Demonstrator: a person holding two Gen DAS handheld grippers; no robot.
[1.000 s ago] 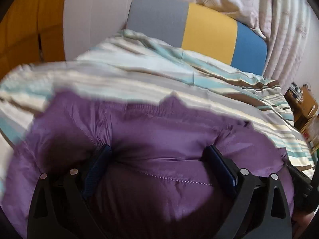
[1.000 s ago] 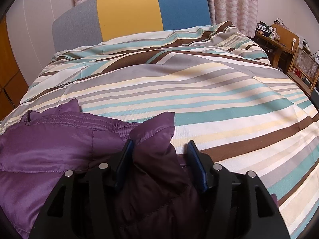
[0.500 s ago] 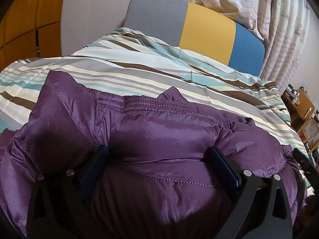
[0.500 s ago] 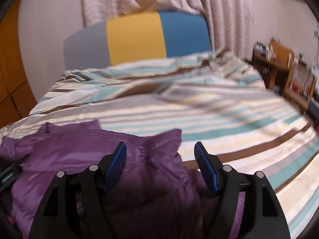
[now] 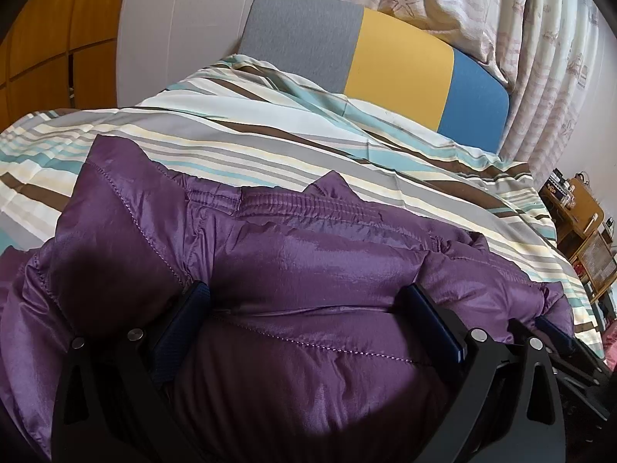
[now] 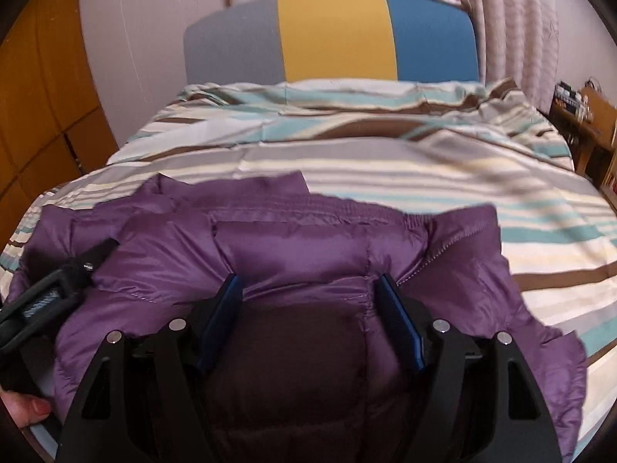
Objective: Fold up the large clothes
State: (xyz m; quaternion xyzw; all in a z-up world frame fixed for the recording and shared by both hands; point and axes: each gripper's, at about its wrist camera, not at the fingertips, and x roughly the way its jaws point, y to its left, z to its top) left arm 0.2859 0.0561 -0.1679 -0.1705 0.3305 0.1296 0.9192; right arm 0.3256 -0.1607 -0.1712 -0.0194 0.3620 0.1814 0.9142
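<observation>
The left claw [image 5: 304, 305] stands wide, its two blue pads sunk into a puffed panel of the one purple padded jacket [image 5: 308, 254]; the fabric bulges between them and both pads [image 5: 181, 328] touch it, so the claw grips the jacket. The right claw [image 6: 310, 297] has just been opening: its two blue pads [image 6: 401, 328] stand apart with the jacket's quilted fabric lying between them, and the cloth looks slack there, not pinched, so this claw is open over the garment. From the right wrist view the left claw's black frame [image 6: 50, 297] shows at about 9 o'clock, resting on the jacket's edge, and at 8 o'clock, low in the corner, a fingertip [image 6: 36, 409] of the person's hand peeks in. The jacket lies spread on the near end of the bed, its gathered elastic hem [image 6: 320, 206] running across at 12 o'clock from both claws. Beyond it, one striped duvet [image 6: 385, 162] in teal, brown, grey and cream covers the bed up to the one headboard [image 6: 335, 38], which has three panels: grey, yellow, blue. Pale patterned curtains [image 6: 513, 19] hang behind at 1 o'clock, an orange-brown wooden wardrobe [image 6: 42, 108] fills 10 o'clock, and one wooden desk [image 6: 590, 123] with small clutter sits at 3 o'clock beside the bed.
</observation>
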